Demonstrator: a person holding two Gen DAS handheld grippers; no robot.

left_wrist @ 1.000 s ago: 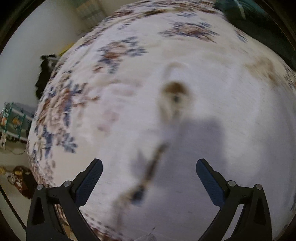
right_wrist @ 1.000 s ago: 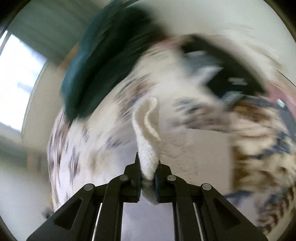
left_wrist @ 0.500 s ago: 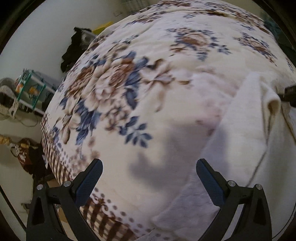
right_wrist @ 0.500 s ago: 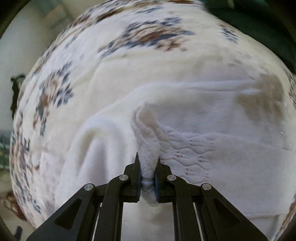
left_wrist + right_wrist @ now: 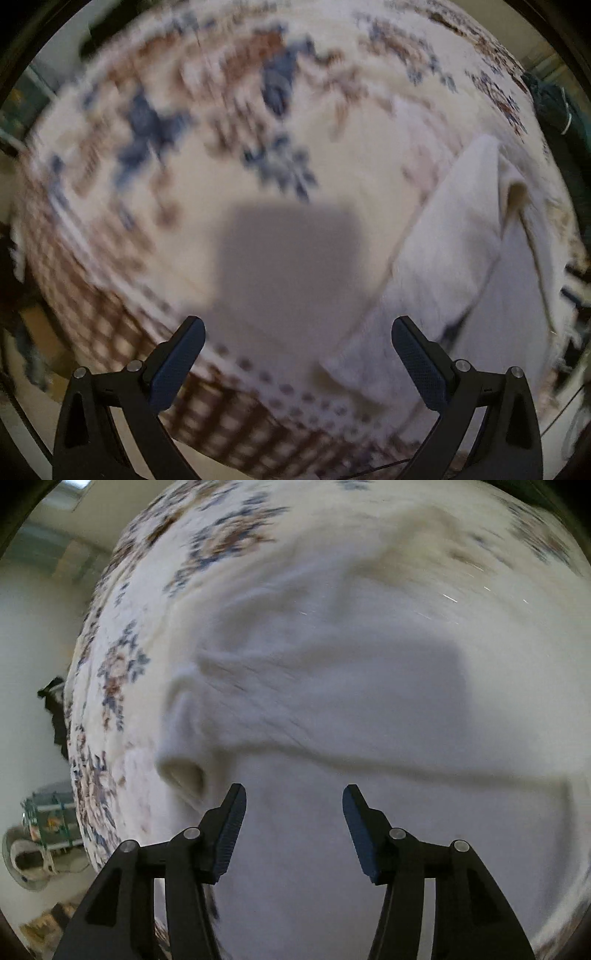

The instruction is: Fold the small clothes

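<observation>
while the white garment (image 5: pixel 454 236) lies flat, blanket (image 5: pixel 280 229) borders it.

Soft daylight, heavy motion blur

blanket (image 5: pixel 280 122) pattern blurred, garment (image 5: pixel 332 709) perhaps smeared

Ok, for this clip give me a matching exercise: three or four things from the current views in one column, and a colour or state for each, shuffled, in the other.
Things:
1. left hand-held gripper
2. right hand-held gripper
3. white garment
4. blanket

Descriptions:
A. floral print in blue and brown
B. jaws just opened, nothing between the pads
C. plain white, lying rumpled on the bed
D. jaws spread wide over a checked blanket border

Pairs: 1-D, 2-B, 3-C, 4-A
</observation>
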